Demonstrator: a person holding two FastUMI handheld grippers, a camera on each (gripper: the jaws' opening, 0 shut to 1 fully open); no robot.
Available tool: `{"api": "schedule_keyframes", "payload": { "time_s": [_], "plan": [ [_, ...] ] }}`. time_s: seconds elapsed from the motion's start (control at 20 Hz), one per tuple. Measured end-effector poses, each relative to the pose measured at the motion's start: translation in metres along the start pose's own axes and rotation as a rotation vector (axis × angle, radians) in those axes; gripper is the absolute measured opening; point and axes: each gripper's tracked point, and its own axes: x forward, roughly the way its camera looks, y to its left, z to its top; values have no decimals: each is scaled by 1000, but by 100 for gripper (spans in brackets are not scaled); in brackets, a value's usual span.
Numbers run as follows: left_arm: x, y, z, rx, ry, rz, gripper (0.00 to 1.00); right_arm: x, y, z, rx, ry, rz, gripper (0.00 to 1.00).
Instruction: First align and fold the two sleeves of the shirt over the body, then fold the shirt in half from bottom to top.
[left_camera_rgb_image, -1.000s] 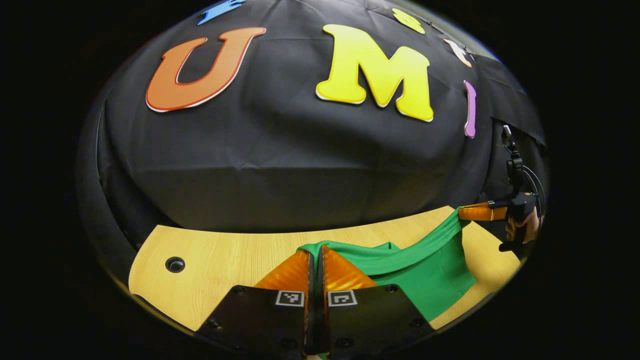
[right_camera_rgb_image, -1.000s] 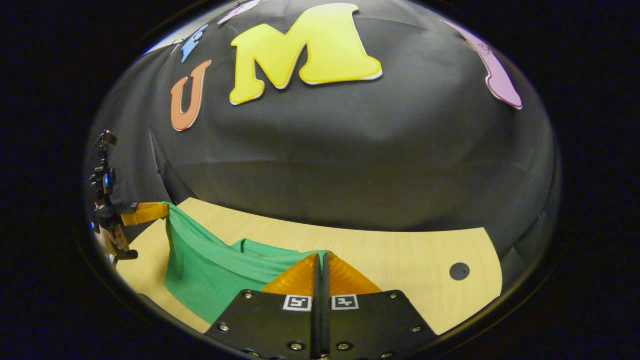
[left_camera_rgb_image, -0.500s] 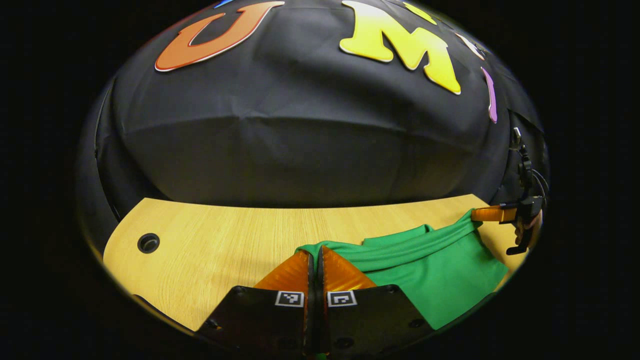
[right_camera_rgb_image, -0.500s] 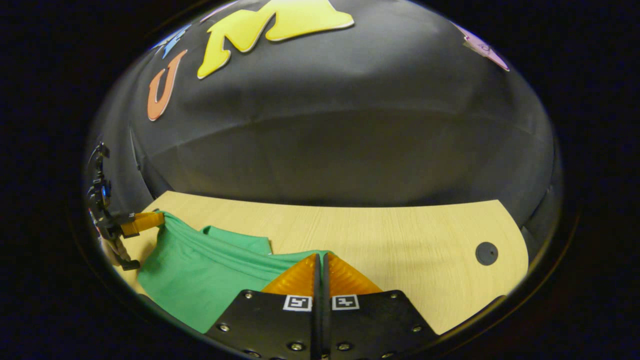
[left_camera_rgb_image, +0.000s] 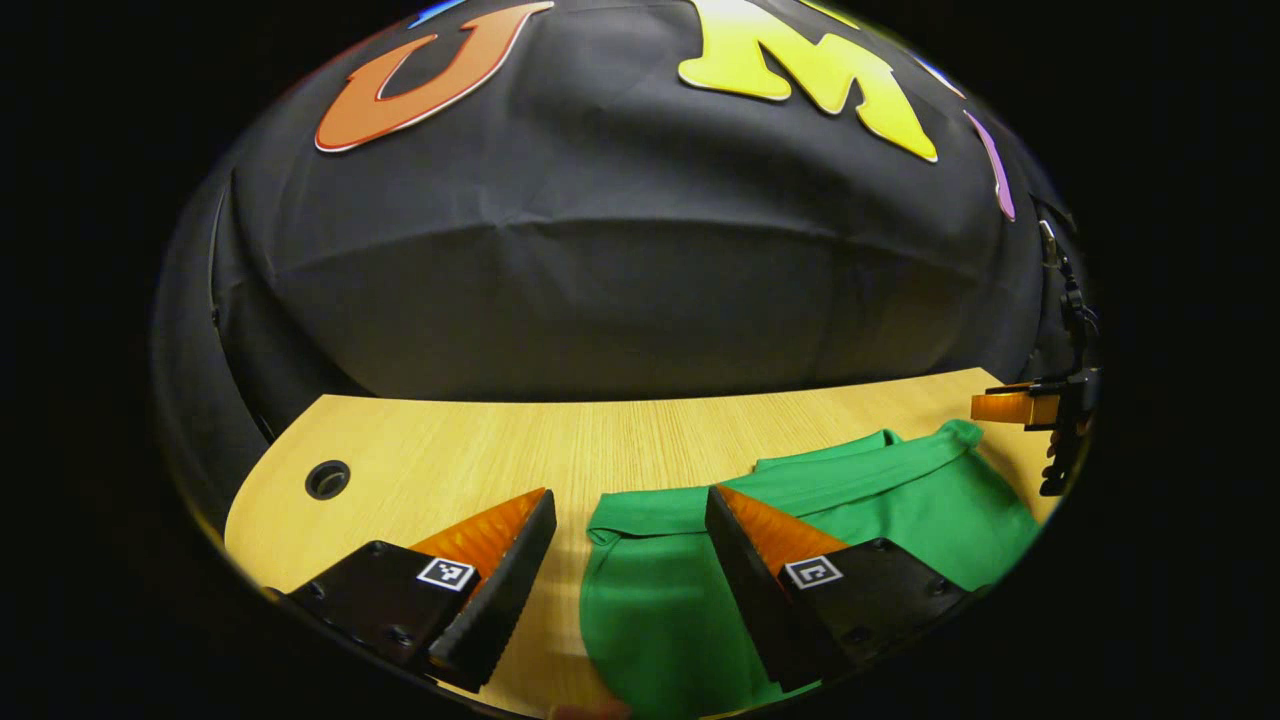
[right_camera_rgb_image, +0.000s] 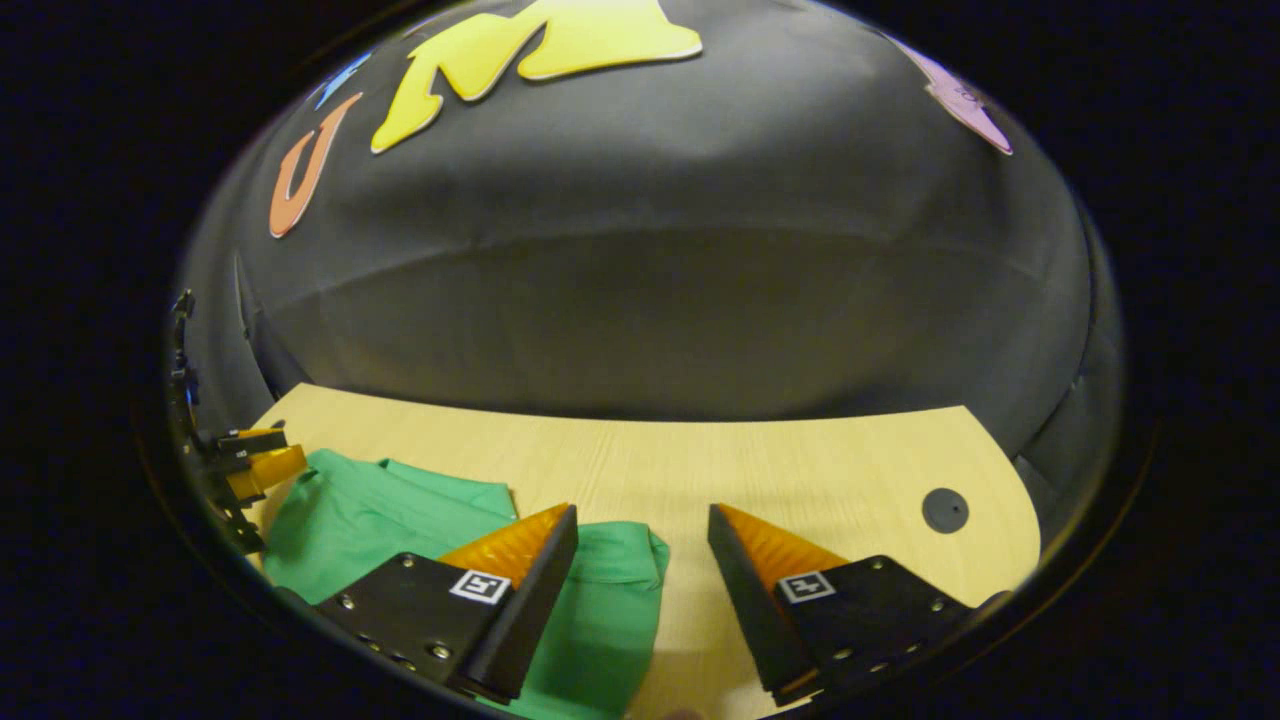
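A green shirt (left_camera_rgb_image: 900, 500) lies folded on a pale wood-grain desk (left_camera_rgb_image: 560, 450) in front of a black cloth wall. In the left gripper view, the left hand-held gripper (left_camera_rgb_image: 630, 540) has its two fingers spread wide apart, holding nothing; the shirt's near corner sits on the desk in the gap between them, and the cloth runs off to the right behind the right-hand finger. Each finger is a wedge with a ribbed, glossy upper face, mounted on a flat dark plate with small screws and a square black-and-white marker. This view also takes in a round cable hole (left_camera_rgb_image: 327, 480) in the desk at the left, and, at the far right edge, the right hand-held gripper (left_camera_rgb_image: 1005, 407) seen side-on just beyond the shirt's far corner, not touching it. In the right gripper view, the right hand-held gripper (right_camera_rgb_image: 640, 545) is likewise spread wide and empty; here the shirt (right_camera_rgb_image: 400, 510) lies to the left, its rounded folded corner reaching just past the left-hand finger, with bare desk (right_camera_rgb_image: 800, 470) between the fingers. A dark round plug (right_camera_rgb_image: 944, 510) sits in the desk at the right, and the left hand-held gripper (right_camera_rgb_image: 262, 462) appears small at the left edge beside the shirt. The fabric looks smooth and soft, with a doubled band along its far edge.
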Motion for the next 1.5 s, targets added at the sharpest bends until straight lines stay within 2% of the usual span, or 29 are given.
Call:
{"api": "schedule_keyframes", "payload": {
  "time_s": [0.05,0.3,0.45,0.55,0.8,0.95,1.15,1.35,1.5],
  "plan": [
    [-7,2,8,-10,-9,9,96,-8,-2,8,3,-16,-18,80],
    [-69,2,48,-76,-50,33,96,-78,5,51,-44,-108,-52,82],
    [-129,0,92,-79,-129,42,96,-148,18,91,-88,-211,-54,82],
    [-171,1,119,-24,-167,68,96,-201,28,117,-107,-291,-55,82],
    [-286,-17,175,6,-328,110,97,-325,60,145,-128,-449,-64,82],
    [-345,-37,197,32,-437,123,97,-385,81,143,-144,-517,-60,80],
    [-396,-61,202,74,-513,129,97,-435,96,131,-138,-552,-63,82],
    [-426,-88,178,39,-487,87,97,-469,109,95,-53,-504,-51,82],
    [-440,-91,164,35,-466,85,97,-486,106,72,12,-473,-79,80]
  ]
}}
